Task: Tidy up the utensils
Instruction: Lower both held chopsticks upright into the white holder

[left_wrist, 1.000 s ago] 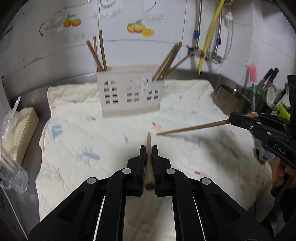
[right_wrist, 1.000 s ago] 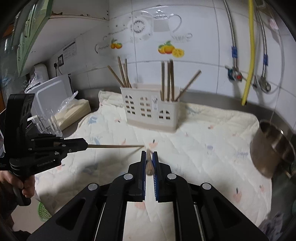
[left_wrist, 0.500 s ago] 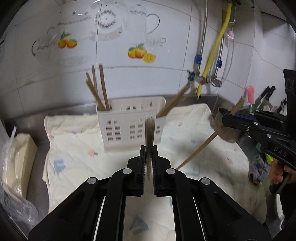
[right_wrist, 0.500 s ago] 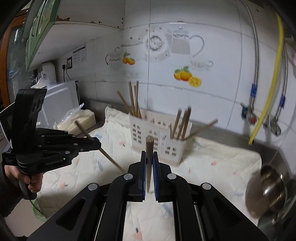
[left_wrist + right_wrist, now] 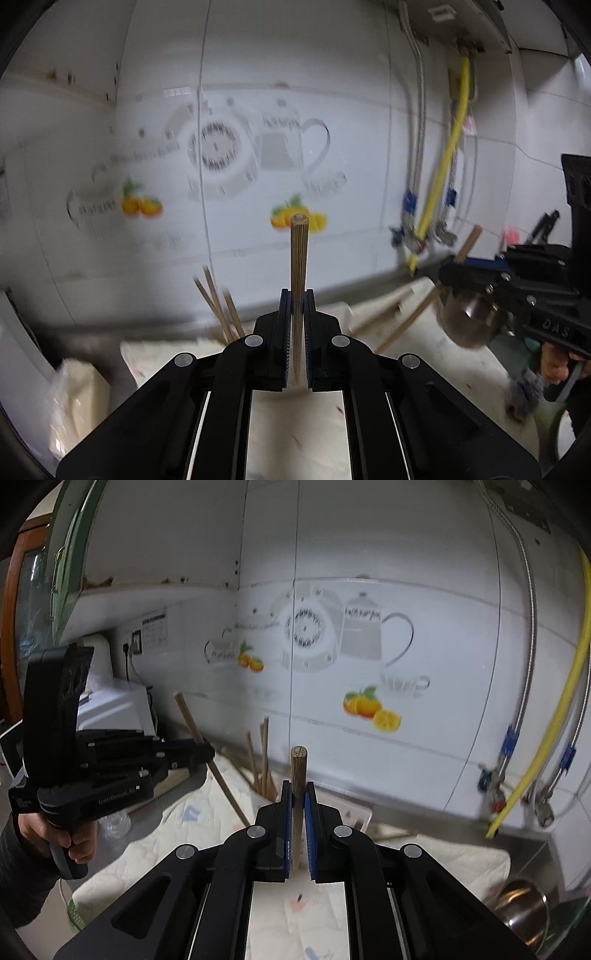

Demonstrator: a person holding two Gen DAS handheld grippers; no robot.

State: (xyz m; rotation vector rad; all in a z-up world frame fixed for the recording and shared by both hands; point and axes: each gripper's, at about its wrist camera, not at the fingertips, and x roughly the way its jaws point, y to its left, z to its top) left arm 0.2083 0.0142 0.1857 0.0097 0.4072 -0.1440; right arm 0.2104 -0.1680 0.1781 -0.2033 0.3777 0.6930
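**Tiled wall behind, two chopsticks clamped**

White wall tiles point(image 5: 258, 92) with blurred teapot and orange prints fill both views. Black gripper bodies hide most of the utensil holder point(image 5: 351, 814); only its stored chopsticks point(image 5: 218, 306) poke up. The left hand-held gripper point(image 5: 296, 306) clenches a ridged brown chopstick point(image 5: 298, 258) upright. The right hand-held gripper point(image 5: 297, 797) clenches a second chopstick point(image 5: 298, 771), above the quilted cloth point(image 5: 461, 856) on the desk.

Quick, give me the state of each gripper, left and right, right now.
Left gripper: shut on a wooden chopstick, butt end standing up.
Right gripper: shut on another wooden chopstick, also upright.
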